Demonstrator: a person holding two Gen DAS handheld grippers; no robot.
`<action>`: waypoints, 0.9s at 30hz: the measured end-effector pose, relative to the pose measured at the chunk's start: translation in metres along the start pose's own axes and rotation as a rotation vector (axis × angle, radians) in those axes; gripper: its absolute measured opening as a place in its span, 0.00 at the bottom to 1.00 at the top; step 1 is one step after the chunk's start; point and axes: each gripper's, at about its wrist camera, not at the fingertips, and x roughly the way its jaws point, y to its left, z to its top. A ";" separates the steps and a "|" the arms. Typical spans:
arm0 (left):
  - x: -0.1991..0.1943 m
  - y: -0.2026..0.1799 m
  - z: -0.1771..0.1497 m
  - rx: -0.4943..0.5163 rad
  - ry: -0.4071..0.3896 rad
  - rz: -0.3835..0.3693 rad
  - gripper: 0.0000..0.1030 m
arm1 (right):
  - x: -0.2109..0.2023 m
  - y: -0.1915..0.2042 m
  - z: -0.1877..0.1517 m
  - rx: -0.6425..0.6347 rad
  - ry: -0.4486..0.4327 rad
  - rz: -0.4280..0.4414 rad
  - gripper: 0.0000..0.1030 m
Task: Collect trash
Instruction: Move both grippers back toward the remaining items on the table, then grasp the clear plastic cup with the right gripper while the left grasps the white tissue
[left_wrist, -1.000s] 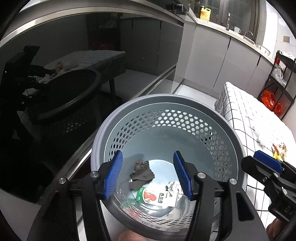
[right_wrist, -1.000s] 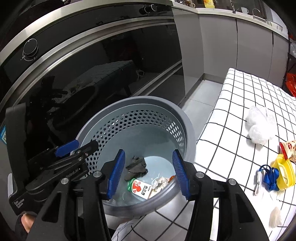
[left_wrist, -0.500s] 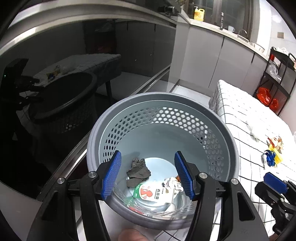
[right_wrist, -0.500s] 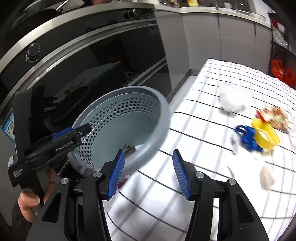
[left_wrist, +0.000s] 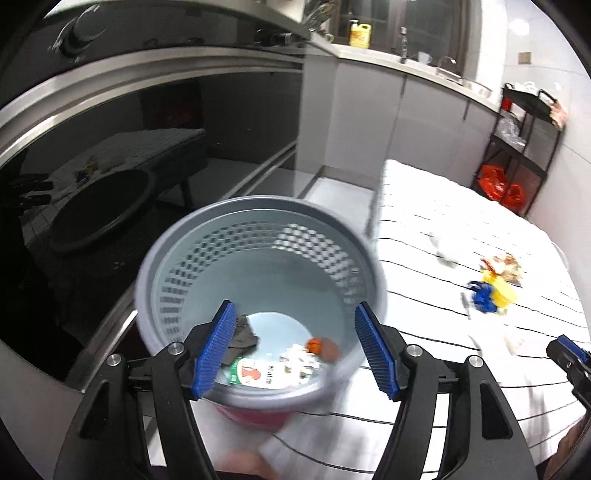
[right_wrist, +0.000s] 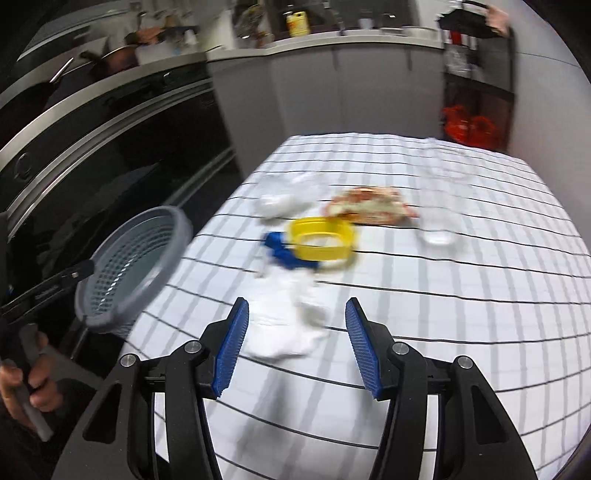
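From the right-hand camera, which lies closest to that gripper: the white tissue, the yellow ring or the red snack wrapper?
From the right gripper:
1. White tissue, just ahead between its fingers.
2. Yellow ring, farther up the table.
3. Red snack wrapper, behind the ring.

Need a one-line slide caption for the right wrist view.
Open right gripper hovers over crumpled white tissue on the checked table, basket at left.

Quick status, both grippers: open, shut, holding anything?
Left gripper: open, empty, over the grey basket.
Right gripper: open, empty, above the white tissue.
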 end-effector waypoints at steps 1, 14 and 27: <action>-0.002 -0.008 -0.001 0.005 -0.001 -0.010 0.65 | -0.005 -0.013 -0.001 0.015 -0.006 -0.016 0.52; -0.010 -0.115 -0.021 0.033 0.018 -0.095 0.74 | -0.013 -0.103 0.022 0.051 -0.072 -0.082 0.62; 0.009 -0.156 -0.034 0.066 0.066 -0.042 0.75 | 0.053 -0.125 0.065 0.012 -0.049 -0.062 0.69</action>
